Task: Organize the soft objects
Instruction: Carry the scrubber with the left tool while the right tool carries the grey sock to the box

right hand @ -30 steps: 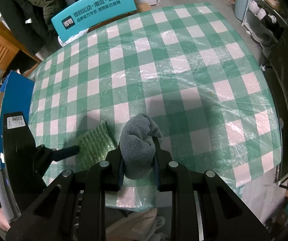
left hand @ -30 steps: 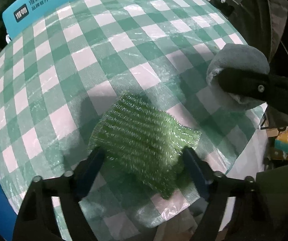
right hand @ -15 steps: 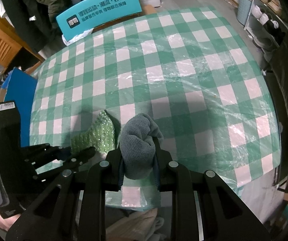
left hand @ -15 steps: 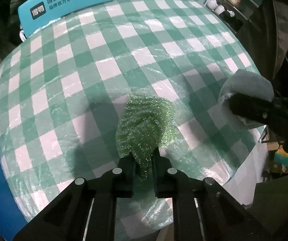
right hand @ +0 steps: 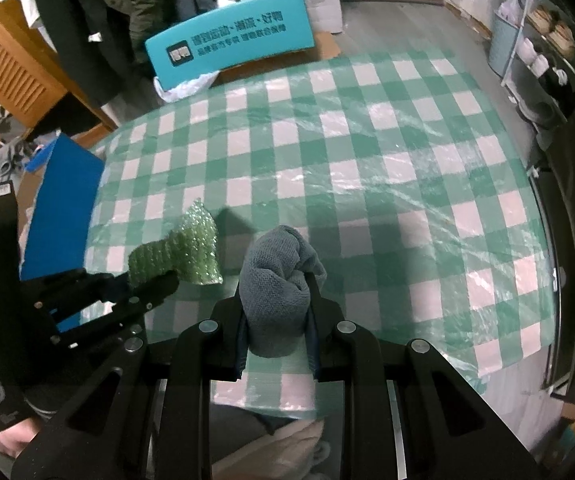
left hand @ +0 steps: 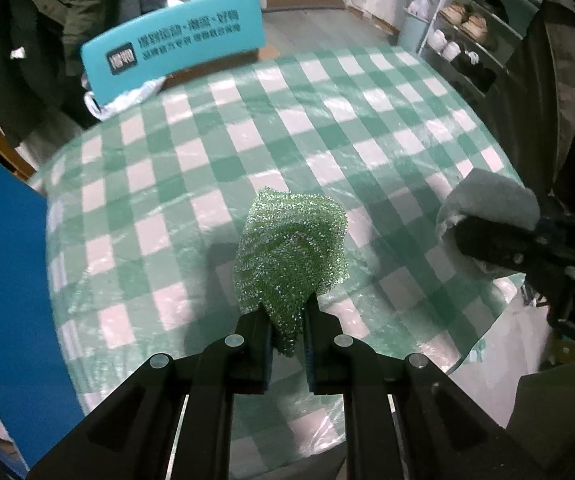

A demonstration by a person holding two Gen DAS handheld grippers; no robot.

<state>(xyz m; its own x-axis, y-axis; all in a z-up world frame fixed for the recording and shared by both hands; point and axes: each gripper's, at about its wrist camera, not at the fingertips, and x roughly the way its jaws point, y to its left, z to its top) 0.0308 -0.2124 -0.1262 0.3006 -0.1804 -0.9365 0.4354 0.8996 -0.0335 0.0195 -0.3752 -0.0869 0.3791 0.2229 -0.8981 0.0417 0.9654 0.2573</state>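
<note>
My left gripper (left hand: 287, 320) is shut on a glittery green mesh cloth (left hand: 291, 256) and holds it lifted above the green-and-white checked table (left hand: 327, 128). The cloth also shows in the right wrist view (right hand: 183, 252), pinched in the left gripper (right hand: 167, 280) at the lower left. My right gripper (right hand: 275, 320) is shut on a bunched grey towel (right hand: 279, 280) and holds it above the table's near edge. In the left wrist view the grey towel (left hand: 491, 204) and the right gripper (left hand: 463, 236) are at the right.
A teal sign with white writing (right hand: 231, 44) stands beyond the table's far edge. A blue board (left hand: 11, 292) lies at the table's left side. Shoe shelves (left hand: 471, 32) stand at the far right. Coats (right hand: 99, 8) hang at the back left.
My left gripper closed on the green cloth, which lay flat on the table, and lifted it off the surface. The right gripper kept its hold on the grey towel and rose slightly.
</note>
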